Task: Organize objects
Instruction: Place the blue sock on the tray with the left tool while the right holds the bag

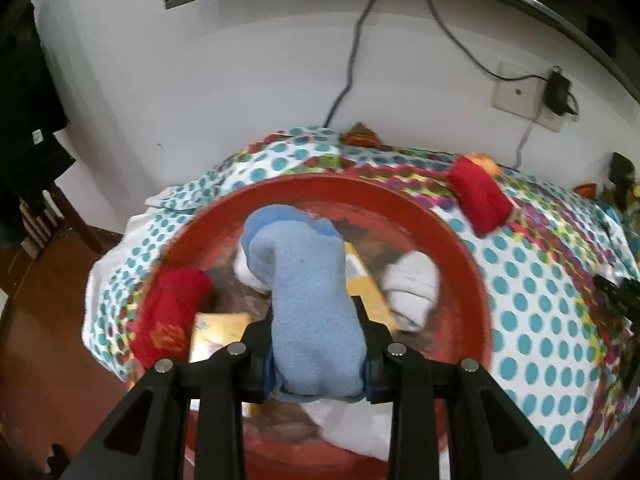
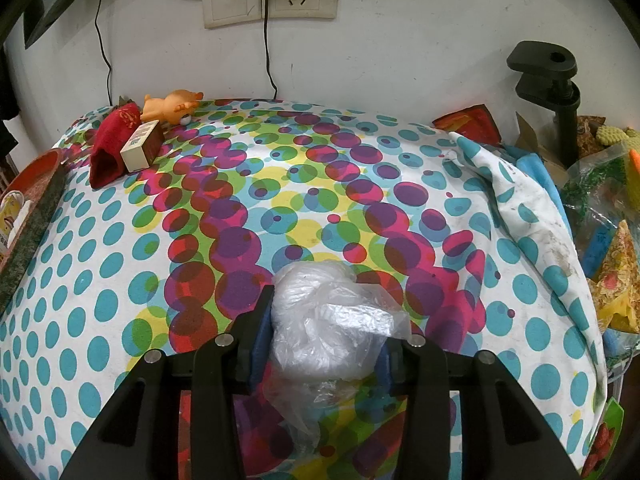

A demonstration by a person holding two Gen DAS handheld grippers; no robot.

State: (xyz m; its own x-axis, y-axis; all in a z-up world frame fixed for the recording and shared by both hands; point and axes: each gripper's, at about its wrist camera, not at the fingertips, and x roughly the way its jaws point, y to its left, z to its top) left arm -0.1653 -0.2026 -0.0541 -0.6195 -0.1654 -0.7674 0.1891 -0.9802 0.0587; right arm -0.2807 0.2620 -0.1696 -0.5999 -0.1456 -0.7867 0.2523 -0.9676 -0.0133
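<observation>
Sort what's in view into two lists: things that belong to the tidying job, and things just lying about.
Part of the job:
- blue sock, in the left gripper
- plastic bag, in the right gripper
- red basin
- red sock, small box and orange toy on the cloth

Just lying about:
- wall socket
- black clamp

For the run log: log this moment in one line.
left tongs: shut on blue sock, over red basin | right tongs: shut on plastic bag
</observation>
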